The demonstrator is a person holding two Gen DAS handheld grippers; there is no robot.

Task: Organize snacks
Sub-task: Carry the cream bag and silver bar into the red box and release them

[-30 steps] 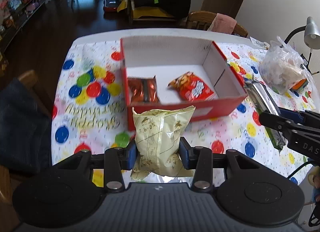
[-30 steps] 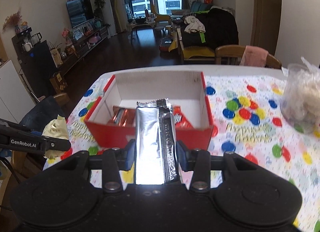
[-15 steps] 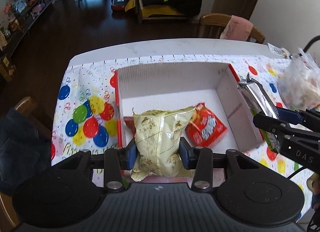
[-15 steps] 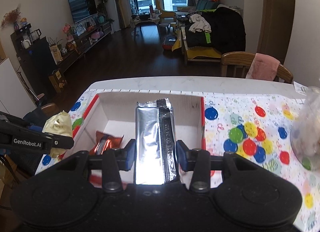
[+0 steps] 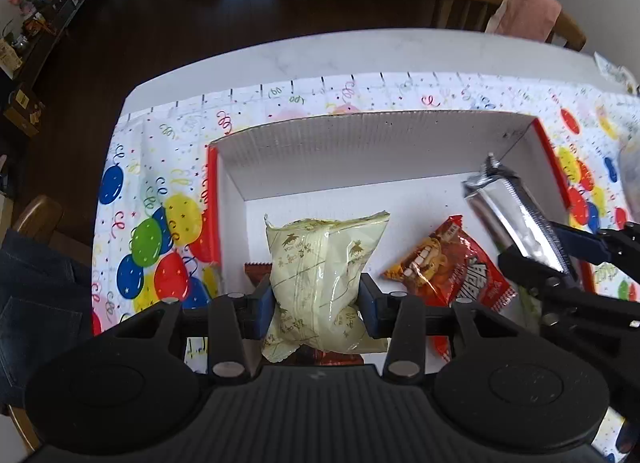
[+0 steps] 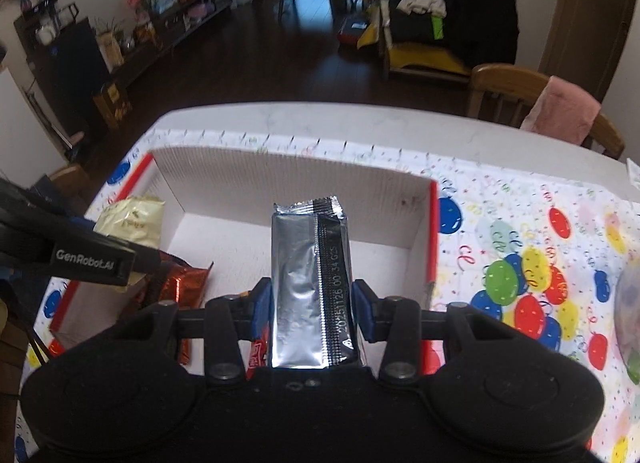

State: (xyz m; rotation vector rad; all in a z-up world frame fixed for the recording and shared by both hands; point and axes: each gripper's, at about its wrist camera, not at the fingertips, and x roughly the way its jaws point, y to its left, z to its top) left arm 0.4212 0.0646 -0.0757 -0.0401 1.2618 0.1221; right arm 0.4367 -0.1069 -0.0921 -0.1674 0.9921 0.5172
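Two grippers over one open box — red outside, white inside, sitting on a balloon-print tablecloth that covers most of a white table. Left gripper pinches a pale yellow snack bag across its lower half, blue pads pressed into both sides, the bag standing upright above the near-left part of the box floor. Right gripper is clamped on a silver foil packet, seam side up with a printed date code along the dark strip; the packet points toward the far wall of the box and hangs over the box interior. From the left wrist view the same silver packet shows at the right side of the box, tilted, with the right gripper's black body behind it. On the box floor lies a red-orange snack packet, flat, between the two held items; a second reddish-brown wrapper lies near the front-left of the box, mostly hidden behind the left gripper. Wooden chair with a pink cloth over its back stands past the far table edge — dark floor beyond.
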